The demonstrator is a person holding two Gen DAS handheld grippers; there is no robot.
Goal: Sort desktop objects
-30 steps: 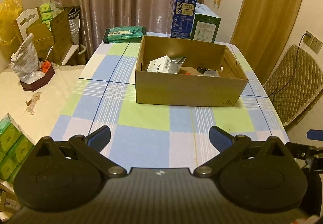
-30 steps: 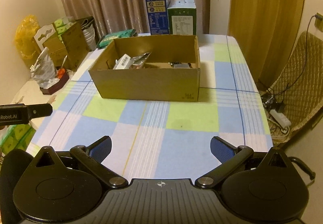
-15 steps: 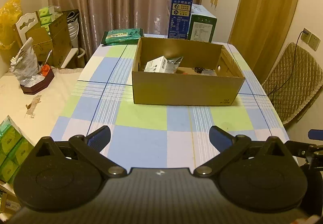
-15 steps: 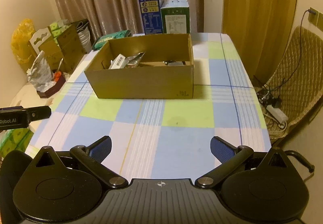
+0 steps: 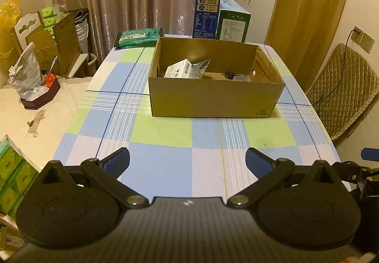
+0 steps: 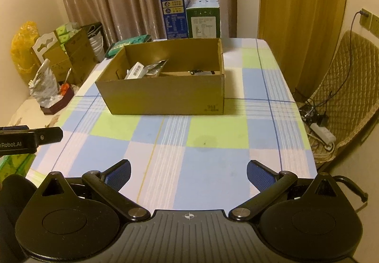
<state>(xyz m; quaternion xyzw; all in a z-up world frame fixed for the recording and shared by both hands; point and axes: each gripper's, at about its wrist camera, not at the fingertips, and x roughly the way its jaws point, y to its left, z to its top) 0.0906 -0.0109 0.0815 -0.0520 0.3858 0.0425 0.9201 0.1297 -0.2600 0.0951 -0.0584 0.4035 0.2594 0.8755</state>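
- Tablecloth (image 5: 165, 132) checked in blue, green and white, bare between both tools and the carton; no loose object visible on it to pick up.
- Left gripper (image 5: 187, 159) low over the near edge, jaws spread wide and holding nothing; blue fingertips (image 5: 117, 161) well apart.
- Cardboard box (image 5: 213, 101) dead ahead of the left tool, well apart from it, long axis running across the view, open top facing up.
- Inside, toward the left end: white packet (image 5: 177, 68) leaning against a silver pouch (image 5: 201, 67); toward the right end, small dark items (image 5: 233, 76) on the floor, too small to identify.
- Right gripper (image 6: 188, 174) likewise released and empty, also back at the near edge.
- From the right view, same box (image 6: 165, 99) ahead and slightly left of centre, near corner turned toward the tool.
- Judged: neither side clearly nearer; contents closest to the left tool, so probably a straight forward-and-down reach over the front wall.
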